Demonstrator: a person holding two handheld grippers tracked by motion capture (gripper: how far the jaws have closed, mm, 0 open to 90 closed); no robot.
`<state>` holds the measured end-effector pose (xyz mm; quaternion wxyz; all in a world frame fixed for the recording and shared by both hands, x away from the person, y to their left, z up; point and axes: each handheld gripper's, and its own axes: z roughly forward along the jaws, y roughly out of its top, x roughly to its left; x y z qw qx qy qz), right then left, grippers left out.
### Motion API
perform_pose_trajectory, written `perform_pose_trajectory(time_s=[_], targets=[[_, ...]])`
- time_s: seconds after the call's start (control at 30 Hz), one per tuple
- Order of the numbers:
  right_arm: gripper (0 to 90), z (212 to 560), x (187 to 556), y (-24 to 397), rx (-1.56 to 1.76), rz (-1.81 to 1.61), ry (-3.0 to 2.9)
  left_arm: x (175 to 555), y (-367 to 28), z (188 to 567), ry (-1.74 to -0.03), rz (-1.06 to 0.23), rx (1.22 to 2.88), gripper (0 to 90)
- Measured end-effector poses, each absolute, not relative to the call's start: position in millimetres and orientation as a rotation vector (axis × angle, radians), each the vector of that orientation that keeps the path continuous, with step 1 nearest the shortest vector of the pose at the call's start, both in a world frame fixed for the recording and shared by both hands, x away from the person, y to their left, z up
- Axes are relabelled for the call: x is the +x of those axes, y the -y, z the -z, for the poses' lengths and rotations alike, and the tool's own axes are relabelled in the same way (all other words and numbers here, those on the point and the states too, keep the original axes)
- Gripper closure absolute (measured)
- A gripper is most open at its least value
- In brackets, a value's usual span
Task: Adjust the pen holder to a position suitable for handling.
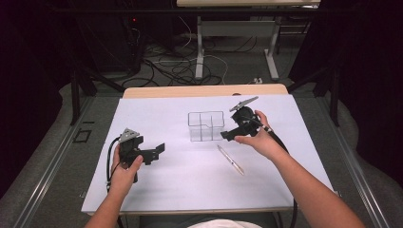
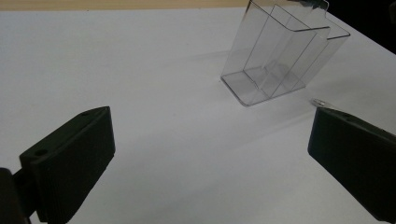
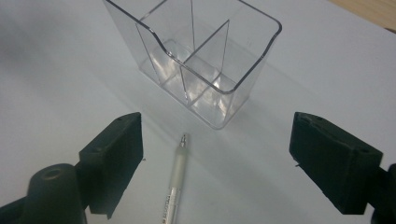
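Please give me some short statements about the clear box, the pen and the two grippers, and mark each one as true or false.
1. The clear box stands upright on the white sheet. True.
2. The pen is inside the box. False: it lies flat on the sheet, outside the box, with its tip pointing toward it.
3. The right gripper is open and holds nothing. True.
4. The left gripper is shut on the pen. False: it is open and empty, apart from both things.
5. The box has one undivided space. False: clear walls split it into compartments.
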<state>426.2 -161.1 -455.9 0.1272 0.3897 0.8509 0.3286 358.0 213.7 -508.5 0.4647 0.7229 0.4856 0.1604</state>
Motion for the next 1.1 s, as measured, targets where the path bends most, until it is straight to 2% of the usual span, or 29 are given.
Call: perform_pose_trajectory(time_s=[0.13,0.37,0.7,0.97,1.1], targets=[[20.4,461.6,426.3,159.9,1.145,-0.882,-2.482,357.5,-213.8,508.0,-1.183,-0.394,1.769,0.6],[31.1,476.7,427.2,155.1,1.252,-0.777,-2.521,357.5,-214.6,508.6,-1.193,-0.392,1.755,0.6],[34.4,487.0,427.8,146.7,1.298,-0.645,-2.603,357.4,-213.4,509.2,-1.193,-0.393,1.766,0.6],[38.2,498.2,424.9,137.1,1.300,-0.723,-2.588,357.1,-213.5,508.7,-1.188,-0.388,1.777,0.6],[47.2,499.7,424.9,137.4,1.352,-0.671,-2.629,356.9,-212.9,509.4,-1.191,-0.393,1.770,0.6]])
